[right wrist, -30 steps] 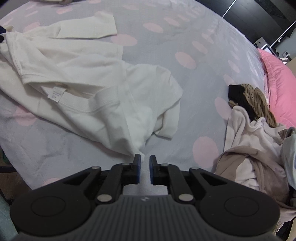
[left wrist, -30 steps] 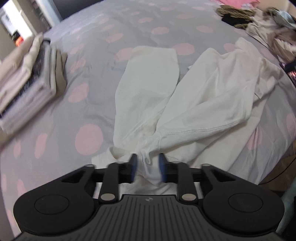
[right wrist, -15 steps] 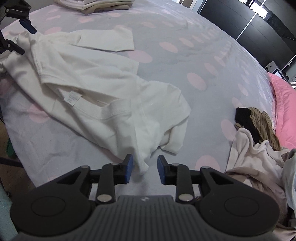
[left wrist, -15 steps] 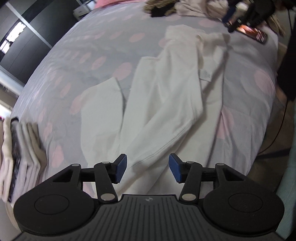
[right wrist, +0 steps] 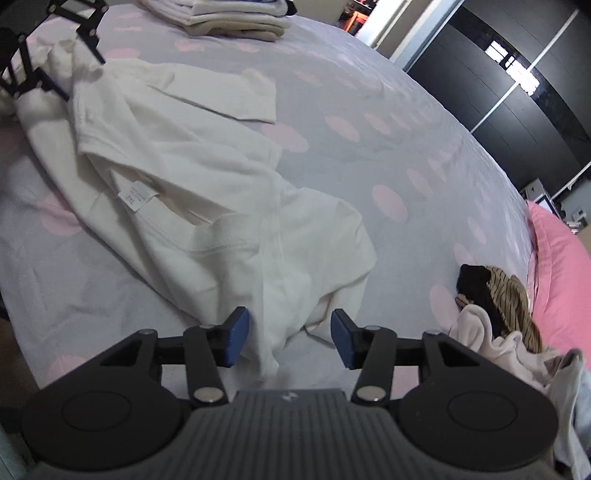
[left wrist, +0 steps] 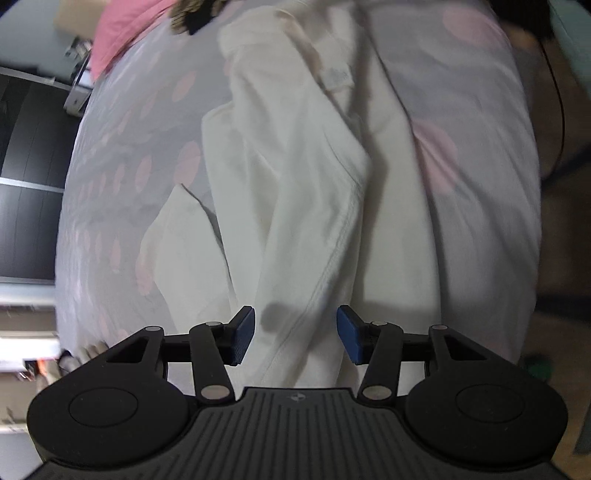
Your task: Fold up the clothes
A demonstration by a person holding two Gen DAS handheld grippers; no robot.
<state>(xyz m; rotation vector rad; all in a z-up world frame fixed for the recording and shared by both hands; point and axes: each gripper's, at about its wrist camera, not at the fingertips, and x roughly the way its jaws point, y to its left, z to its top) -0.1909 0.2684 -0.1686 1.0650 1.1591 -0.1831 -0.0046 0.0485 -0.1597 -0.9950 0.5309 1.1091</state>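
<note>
The right gripper (right wrist: 290, 339) has its jaws opening, a fold of the white garment (right wrist: 207, 192) loose between them near the bed's (right wrist: 369, 96) front edge. The left gripper (left wrist: 295, 334) has jaws apart and closing slightly over the garment's hem, pressing nothing. A folded stack (right wrist: 229, 14) at the far edge is cut off, and the left view is blurred.

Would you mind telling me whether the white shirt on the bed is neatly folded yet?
Not yet. The white shirt lies rumpled across the bed, one sleeve spread out, neck label exposed.

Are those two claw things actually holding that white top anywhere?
No. The left gripper, closing slightly, and right gripper, opening, both straddle the crumpled white cotton shirt without pinching it.
</note>
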